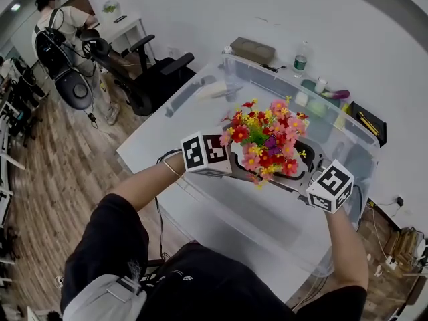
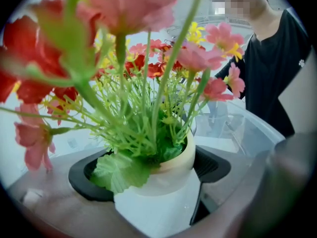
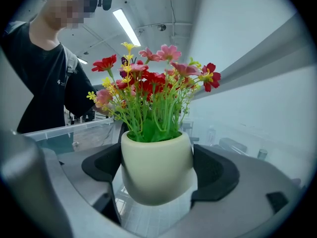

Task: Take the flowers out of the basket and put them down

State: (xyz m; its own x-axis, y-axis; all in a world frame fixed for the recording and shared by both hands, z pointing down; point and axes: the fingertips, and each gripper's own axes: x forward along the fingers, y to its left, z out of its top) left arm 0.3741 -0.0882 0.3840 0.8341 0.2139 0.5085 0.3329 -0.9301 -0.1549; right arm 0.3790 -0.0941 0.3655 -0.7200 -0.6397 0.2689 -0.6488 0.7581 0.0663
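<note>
Flowers (image 1: 267,138): red, pink and yellow artificial blooms on green stems, standing in a cream pot (image 3: 157,170). The pot sits between my two grippers, which face each other across it. My right gripper (image 3: 157,182) is clamped on the pot, with one black pad pressed to each side of its belly. In that gripper's view the pot stands upright and its rounded base hangs free, with nothing under it. My left gripper (image 2: 153,175) also grasps the pot. In its view the pot leans away to the right. The right pad is against the pot wall, and a broad green leaf spills over the left pad. The blooms rise above both sets of jaws and crowd the left gripper's camera. Below and beyond the jaws is the clear plastic bin (image 1: 361,152), and the pot is held over its open top. The bin rests on a white table (image 1: 160,146). A bottle (image 1: 300,60) stands past the bin's far edge, well apart from both grippers.
</note>
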